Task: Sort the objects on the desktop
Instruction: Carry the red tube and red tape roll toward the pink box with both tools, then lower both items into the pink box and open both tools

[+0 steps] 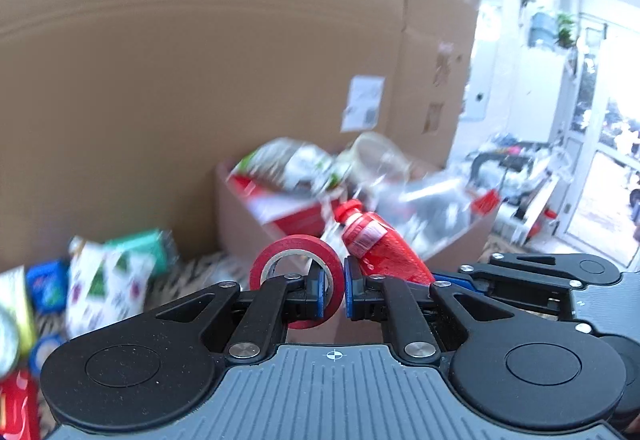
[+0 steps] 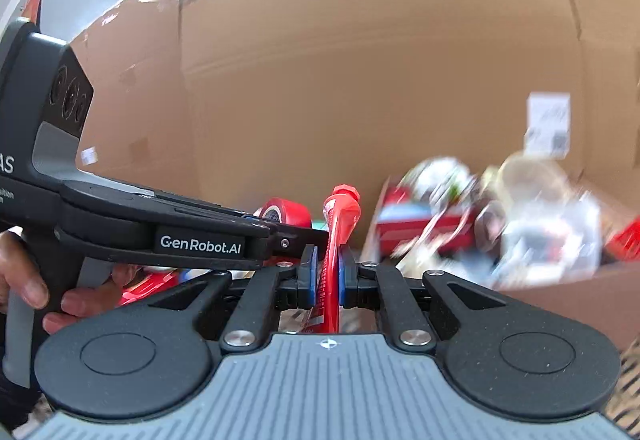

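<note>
My left gripper [image 1: 334,288] is shut on the wall of a red tape roll [image 1: 296,244], one pad inside the ring and one outside. To its right a red tube with a red screw cap [image 1: 380,244] is pinched in my right gripper [image 1: 440,278]. In the right wrist view the right gripper [image 2: 328,280] is shut on that tube [image 2: 340,216], which stands nearly upright, cap up. The left gripper [image 2: 280,230] comes in from the left with the tape roll [image 2: 286,210], and a person's hand [image 2: 24,272] holds its handle. Both grippers sit close together, off the surface.
A tall cardboard sheet [image 1: 200,60] fills the background. Ahead, a low open cardboard box [image 1: 236,220] [image 2: 560,296] is full of blurred packaging and clear plastic. Printed packets [image 1: 104,288], a blue item [image 1: 48,284] and a red can [image 1: 16,408] lie at lower left.
</note>
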Demonstrator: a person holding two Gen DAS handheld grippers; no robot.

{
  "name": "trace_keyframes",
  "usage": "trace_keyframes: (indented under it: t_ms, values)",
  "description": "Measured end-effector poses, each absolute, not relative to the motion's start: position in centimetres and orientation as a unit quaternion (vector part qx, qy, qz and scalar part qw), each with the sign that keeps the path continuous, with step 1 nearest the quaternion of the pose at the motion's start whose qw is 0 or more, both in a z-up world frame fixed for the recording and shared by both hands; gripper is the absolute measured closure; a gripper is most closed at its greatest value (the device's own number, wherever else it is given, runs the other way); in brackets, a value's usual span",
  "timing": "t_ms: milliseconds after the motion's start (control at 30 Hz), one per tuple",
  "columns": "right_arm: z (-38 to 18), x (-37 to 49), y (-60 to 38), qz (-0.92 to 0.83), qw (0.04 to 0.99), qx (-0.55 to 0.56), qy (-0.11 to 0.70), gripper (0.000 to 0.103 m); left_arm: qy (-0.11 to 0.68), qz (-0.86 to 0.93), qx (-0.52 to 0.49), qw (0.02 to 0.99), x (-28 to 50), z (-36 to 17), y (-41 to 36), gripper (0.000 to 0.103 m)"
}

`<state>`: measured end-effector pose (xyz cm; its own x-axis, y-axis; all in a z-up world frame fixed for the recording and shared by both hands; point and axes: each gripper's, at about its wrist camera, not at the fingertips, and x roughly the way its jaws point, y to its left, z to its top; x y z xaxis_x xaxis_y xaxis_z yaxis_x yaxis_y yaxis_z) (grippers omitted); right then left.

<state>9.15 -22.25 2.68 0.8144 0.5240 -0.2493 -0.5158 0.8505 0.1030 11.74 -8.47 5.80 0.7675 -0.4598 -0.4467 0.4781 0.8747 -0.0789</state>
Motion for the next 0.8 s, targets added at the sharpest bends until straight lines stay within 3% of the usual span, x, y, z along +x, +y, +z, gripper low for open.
trace_keyframes:
  t_ms: [533,567,633,733,800]
  values:
    - [3.1,17.4,-25.8,0.234,0.964,0.044,0.116,0.091,0.235,-0.264,-0.011,0.935,21.2,5.8,-13.3,0.096]
    - [2.7,17.9,-25.9,0.231,0.965,0.043,0.116,0.091,0.24,-0.264,-0.011,0.934,21.8,5.4,-13.4,0.091]
    - [1.7,18.5,-25.8,0.219,0.968,0.033,0.121,0.088,0.258,-0.266,-0.006,0.929,22.6,4.5,-13.6,0.069]
    - [0.3,18.7,-26.0,0.199,0.971,0.021,0.132,0.073,0.278,-0.255,-0.002,0.926,22.9,3.2,-13.2,0.044]
    - [-0.2,18.3,-26.5,0.201,0.97,0.025,0.133,0.072,0.283,-0.259,-0.011,0.924,22.8,2.5,-12.5,0.039]
